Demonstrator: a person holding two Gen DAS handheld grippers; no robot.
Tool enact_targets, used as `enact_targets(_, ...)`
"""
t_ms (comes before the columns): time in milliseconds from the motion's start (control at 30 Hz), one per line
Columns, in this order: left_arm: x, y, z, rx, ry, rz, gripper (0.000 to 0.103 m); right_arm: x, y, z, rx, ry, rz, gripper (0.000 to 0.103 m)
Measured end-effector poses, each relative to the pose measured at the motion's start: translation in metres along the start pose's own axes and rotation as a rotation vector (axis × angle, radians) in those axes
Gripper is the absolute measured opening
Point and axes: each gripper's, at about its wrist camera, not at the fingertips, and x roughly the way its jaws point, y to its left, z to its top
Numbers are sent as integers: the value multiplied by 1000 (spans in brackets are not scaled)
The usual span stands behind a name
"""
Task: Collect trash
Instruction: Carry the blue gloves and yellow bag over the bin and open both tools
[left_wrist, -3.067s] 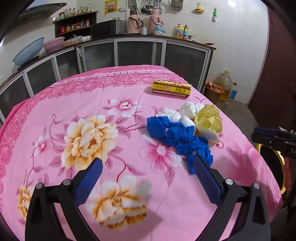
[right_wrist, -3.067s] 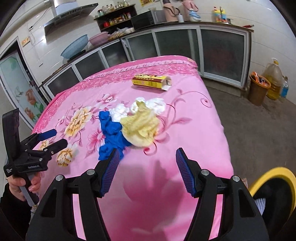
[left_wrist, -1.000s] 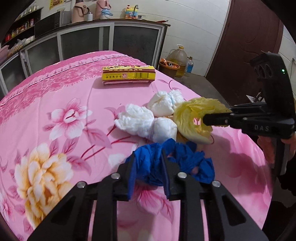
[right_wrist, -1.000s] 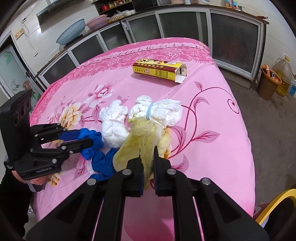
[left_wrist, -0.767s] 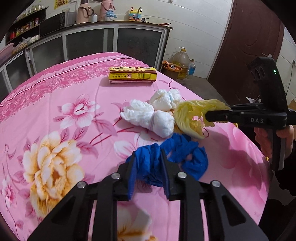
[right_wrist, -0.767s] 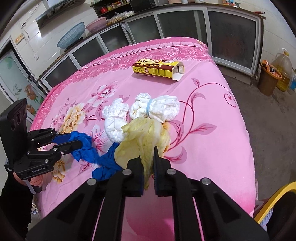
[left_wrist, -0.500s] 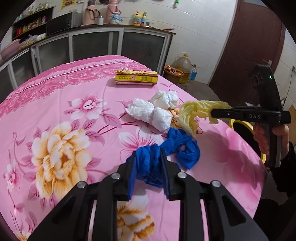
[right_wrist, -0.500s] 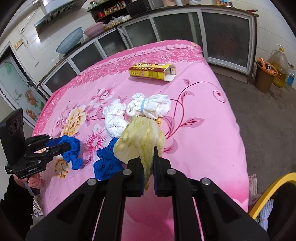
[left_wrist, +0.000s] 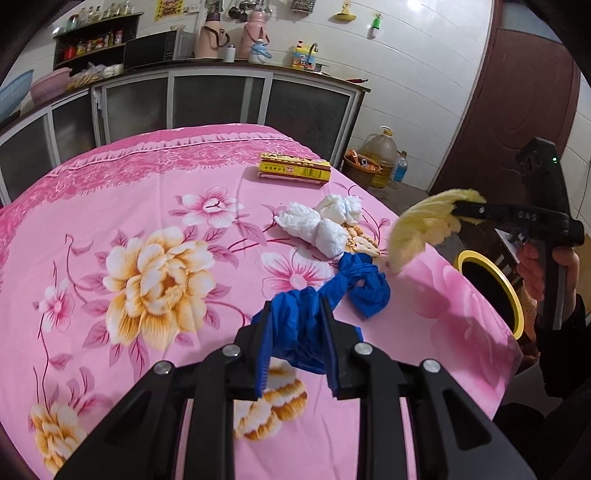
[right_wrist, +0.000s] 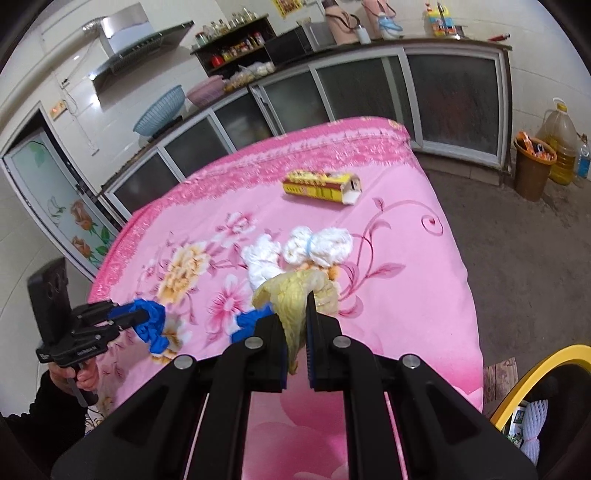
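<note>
Crumpled blue bag (left_wrist: 295, 328) and yellow cabbage leaf (right_wrist: 295, 295) hang lifted; white wads (left_wrist: 317, 225) lie on the cloth.

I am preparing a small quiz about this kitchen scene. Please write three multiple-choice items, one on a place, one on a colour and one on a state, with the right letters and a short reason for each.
1. Where is the yellow box?
A. on the pink tablecloth
B. inside the yellow-rimmed bin
C. on the floor

2. What colour is the crumpled material in the left gripper?
A. white
B. blue
C. green

3. What is the state of the right gripper?
A. open and empty
B. shut on a white bundle
C. shut on the yellow cabbage leaf

Answers:
1 A: the box lies flat on the cloth, beyond the white bundles.
2 B: blue folds sit between the pads.
3 C: the leaf is pinched and hangs clear of the table.
</note>
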Motion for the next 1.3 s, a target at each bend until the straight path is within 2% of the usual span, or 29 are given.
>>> enact_targets(300, -26, -1, -21, -36, -26, 28, 22, -35, 5, 4, -18, -65, -10, 8)
enact_targets(733, -55, -9, -40, -73, -52, 60, 22, -57, 10, -10, -15, -63, -9, 8)
enact_targets(1300, -74, -55, -50, -41, -63, 58, 22, -121, -22, -38, 45, -126, -74, 8)
